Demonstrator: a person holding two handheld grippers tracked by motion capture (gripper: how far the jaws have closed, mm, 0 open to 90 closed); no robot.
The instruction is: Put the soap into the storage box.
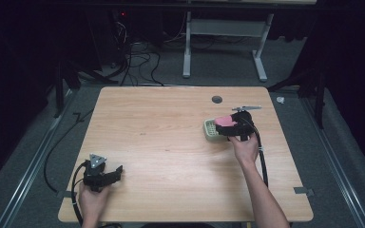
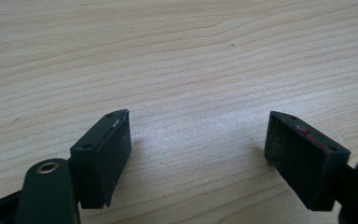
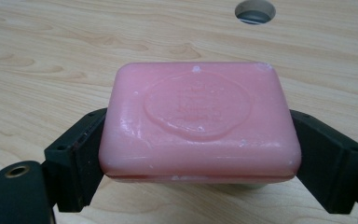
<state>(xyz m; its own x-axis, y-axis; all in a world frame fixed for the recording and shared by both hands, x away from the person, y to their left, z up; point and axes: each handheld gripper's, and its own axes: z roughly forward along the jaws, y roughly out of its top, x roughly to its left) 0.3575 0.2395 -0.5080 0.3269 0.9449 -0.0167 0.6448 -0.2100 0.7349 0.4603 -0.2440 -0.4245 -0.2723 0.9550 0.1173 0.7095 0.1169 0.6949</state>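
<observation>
Right gripper view showed the right gripper (image 3: 200, 154) with jaws clamped on a pink soap bar (image 3: 199, 122), one jaw on each short end. High view put the soap just over a pale green soap dish (image 1: 212, 130), near the table's (image 1: 171, 156) cable hole (image 1: 216, 99). Left gripper (image 2: 198, 149) sat well apart from the dish, jaws apart, holding nothing.

No readable text anywhere. Pink soap bar (image 3: 199, 122) carries oval embossed stamp on top face; lettering inside too faint and blurred to read.
</observation>
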